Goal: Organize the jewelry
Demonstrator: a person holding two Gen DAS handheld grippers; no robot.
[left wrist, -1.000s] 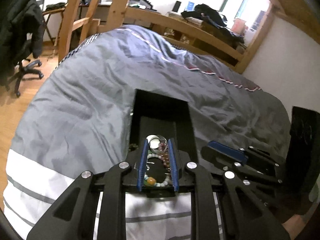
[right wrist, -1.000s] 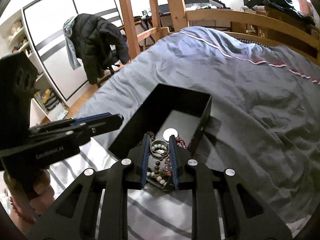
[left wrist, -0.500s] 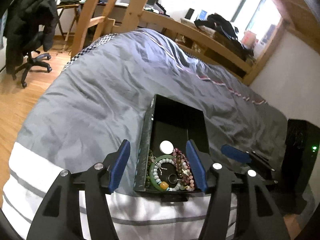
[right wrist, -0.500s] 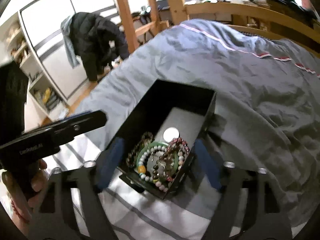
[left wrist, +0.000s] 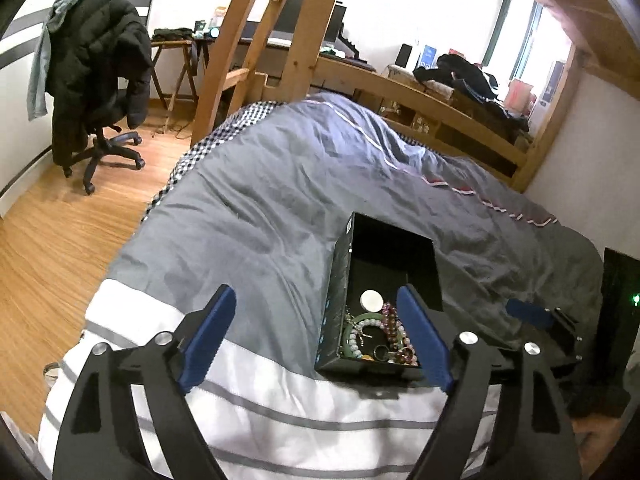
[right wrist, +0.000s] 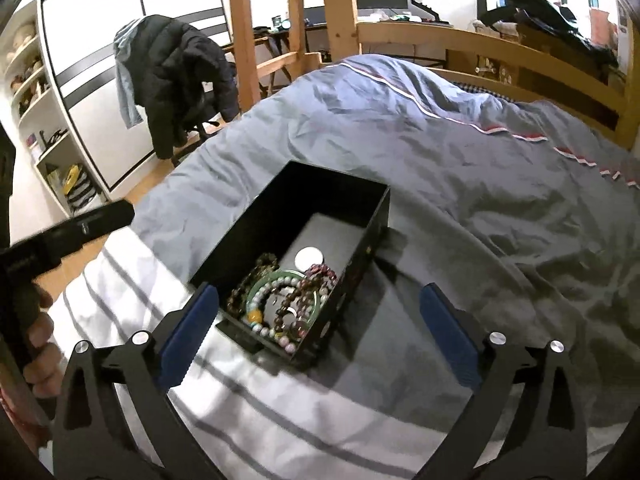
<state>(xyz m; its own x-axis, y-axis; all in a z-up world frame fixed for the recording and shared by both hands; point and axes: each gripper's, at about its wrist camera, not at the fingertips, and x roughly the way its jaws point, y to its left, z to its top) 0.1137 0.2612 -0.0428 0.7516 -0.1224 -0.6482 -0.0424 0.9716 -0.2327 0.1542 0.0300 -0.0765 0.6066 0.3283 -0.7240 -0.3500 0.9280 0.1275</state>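
An open black box [left wrist: 337, 292] [right wrist: 248, 224] lies on the bed. Its near end holds a heap of jewelry [left wrist: 376, 336] [right wrist: 280, 304]: a green bangle, pale bead bracelets, dark red bead bracelets, and a white round disc [right wrist: 308, 257]. My left gripper [left wrist: 316, 336] is wide open and empty, above the bed just left of the box. My right gripper [right wrist: 318, 332] is wide open and empty, raised over the box's near end. The right gripper also shows at the right edge of the left wrist view [left wrist: 536, 316].
The bed has a wrinkled grey duvet [left wrist: 280, 200] with white stripes at the near edge. A wooden ladder [left wrist: 256, 52] and bed rail stand behind. An office chair with a black jacket [left wrist: 96, 80] stands on the wood floor at left. Shelves [right wrist: 36, 120] lie far left.
Both grippers were shut over the jewelry in the box a second ago. Both have opened wide and drawn back and up; the jewelry stays in the box.
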